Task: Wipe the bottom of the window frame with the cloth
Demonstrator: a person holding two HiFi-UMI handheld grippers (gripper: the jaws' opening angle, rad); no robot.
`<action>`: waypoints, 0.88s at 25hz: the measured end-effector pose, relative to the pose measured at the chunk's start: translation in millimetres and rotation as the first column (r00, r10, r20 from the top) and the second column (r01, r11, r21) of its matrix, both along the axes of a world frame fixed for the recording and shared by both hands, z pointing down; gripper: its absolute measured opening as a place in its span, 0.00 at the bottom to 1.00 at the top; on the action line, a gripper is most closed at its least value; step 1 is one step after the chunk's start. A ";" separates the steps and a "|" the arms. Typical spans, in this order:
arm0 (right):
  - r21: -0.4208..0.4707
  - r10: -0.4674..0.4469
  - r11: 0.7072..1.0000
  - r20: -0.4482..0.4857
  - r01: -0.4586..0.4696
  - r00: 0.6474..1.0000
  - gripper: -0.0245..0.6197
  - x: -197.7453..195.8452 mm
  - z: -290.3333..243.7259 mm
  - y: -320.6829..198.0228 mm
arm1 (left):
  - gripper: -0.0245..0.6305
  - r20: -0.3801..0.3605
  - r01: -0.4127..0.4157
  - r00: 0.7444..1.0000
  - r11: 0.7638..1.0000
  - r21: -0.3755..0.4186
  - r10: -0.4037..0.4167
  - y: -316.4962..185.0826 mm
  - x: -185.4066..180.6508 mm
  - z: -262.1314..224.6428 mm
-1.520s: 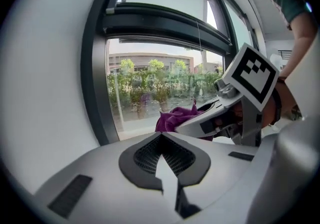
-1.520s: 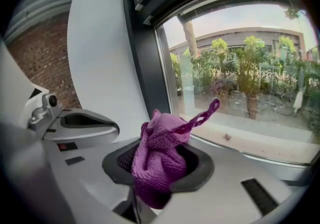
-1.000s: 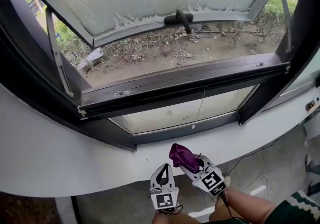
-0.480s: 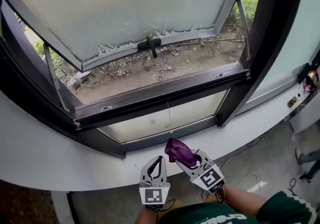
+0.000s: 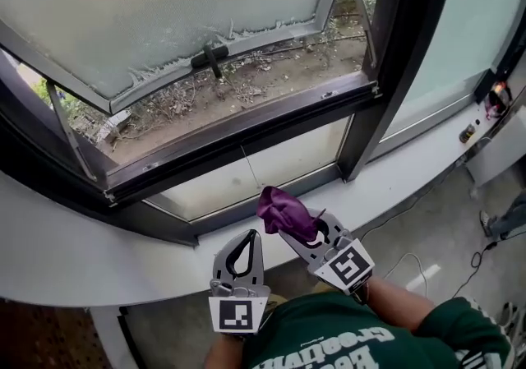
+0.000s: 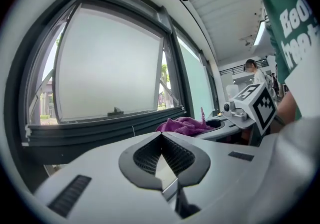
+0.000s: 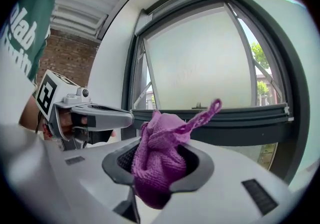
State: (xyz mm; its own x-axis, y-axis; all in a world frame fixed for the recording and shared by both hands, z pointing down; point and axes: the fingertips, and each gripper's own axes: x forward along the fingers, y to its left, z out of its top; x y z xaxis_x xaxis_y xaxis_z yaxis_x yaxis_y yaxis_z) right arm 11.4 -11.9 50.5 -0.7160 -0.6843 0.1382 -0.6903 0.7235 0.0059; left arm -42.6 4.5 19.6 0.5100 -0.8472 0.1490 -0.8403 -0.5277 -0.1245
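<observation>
Right hand-held gripper (image 5: 302,232) is clamped on the purple cloth (image 5: 283,209), which has risen over the past second toward the bottom of the window frame (image 5: 246,131) but remains short of it. Left hand-held gripper (image 5: 249,237) is closed and empty. Wiping has not yet begun.

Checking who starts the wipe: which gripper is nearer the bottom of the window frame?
Right. The right gripper, shut on the cloth, points up toward the bottom frame; the left gripper, shut and empty, sits beside it, slightly further back.
</observation>
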 end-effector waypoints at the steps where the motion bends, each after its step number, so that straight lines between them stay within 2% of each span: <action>1: 0.002 0.009 1.000 0.004 -0.009 1.000 0.26 4.1 -1.9 0.4 | 0.04 0.007 -0.004 1.000 1.000 0.010 0.004 0.5 0.0 -2.7; 5: 0.035 0.017 0.999 0.036 -0.018 0.999 0.26 14.8 -15.6 10.0 | 0.04 -0.002 0.013 1.000 1.000 0.009 -0.013 2.2 -4.1 -5.3; 9: 0.024 0.043 0.999 0.047 -0.044 0.998 0.26 25.2 -16.0 12.7 | 0.04 0.005 0.015 1.000 0.999 0.031 -0.015 -1.8 -2.5 -7.9; 13: 0.000 0.028 1.000 0.036 -0.028 0.999 0.26 26.5 -4.4 22.7 | 0.04 0.046 -0.016 0.999 0.998 0.059 0.014 8.7 5.1 -8.3; 17: 0.016 0.015 1.000 0.026 -0.015 1.000 0.26 23.4 -6.3 25.8 | 0.04 0.093 -0.032 0.995 0.998 0.055 0.027 12.2 8.8 -1.9; 22: 0.035 -0.002 0.999 0.019 0.001 1.000 0.26 21.5 -13.9 25.7 | 0.04 0.104 -0.011 0.995 0.997 0.081 0.002 12.2 4.6 -7.8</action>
State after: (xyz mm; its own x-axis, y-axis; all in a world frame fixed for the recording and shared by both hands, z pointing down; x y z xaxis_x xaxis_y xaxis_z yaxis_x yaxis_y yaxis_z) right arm 32.9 13.8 36.5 -0.7192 -0.6875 0.1009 -0.6896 0.7240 0.0181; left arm -38.0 16.8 11.8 0.5009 -0.8553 0.1324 -0.8172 -0.5178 -0.2530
